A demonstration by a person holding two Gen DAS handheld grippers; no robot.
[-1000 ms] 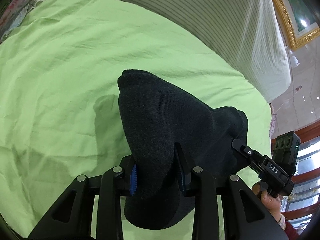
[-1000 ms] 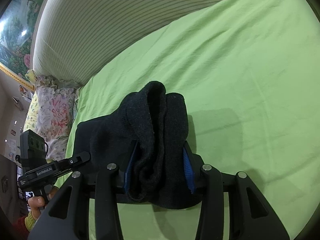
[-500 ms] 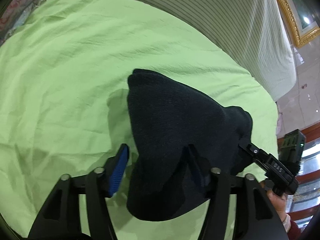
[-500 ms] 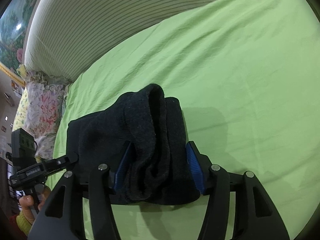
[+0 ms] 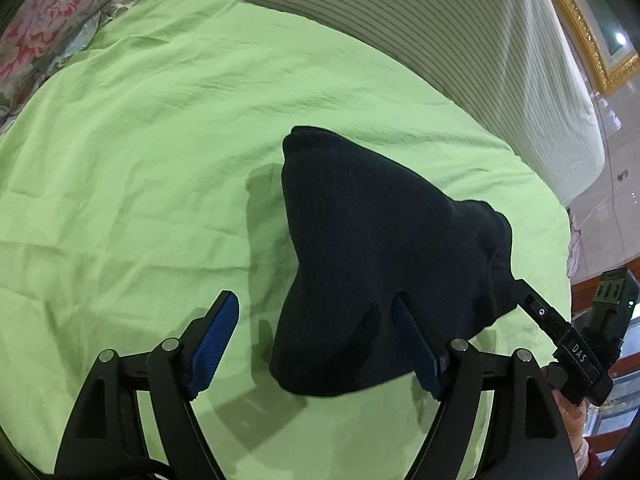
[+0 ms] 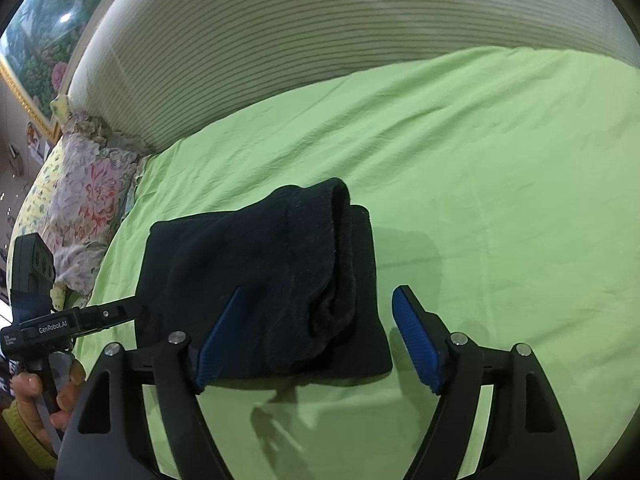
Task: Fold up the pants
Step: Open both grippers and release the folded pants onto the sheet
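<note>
The dark navy pants (image 5: 380,248) lie folded into a thick bundle on the green bedsheet (image 5: 140,160). My left gripper (image 5: 316,328) is open, its blue pads spread, with the bundle's near end lying between them and over the right pad. In the right wrist view the same bundle (image 6: 260,280) shows its stacked layers. My right gripper (image 6: 316,332) is open around the bundle's near right corner, the right pad clear of the cloth. Each gripper shows in the other's view, the right one (image 5: 560,340) and the left one (image 6: 80,320), at the bundle's two sides.
A striped headboard cushion (image 5: 400,40) runs along the far side of the bed. A floral pillow (image 6: 88,200) lies at the bed's end. A gold-framed picture (image 5: 592,40) hangs on the wall. Green sheet (image 6: 500,200) stretches to the right of the bundle.
Both grippers were shut on the pants a second ago. The left opened first, then the right, and the bundle has dropped onto the sheet. Both grippers have drawn back slightly.
</note>
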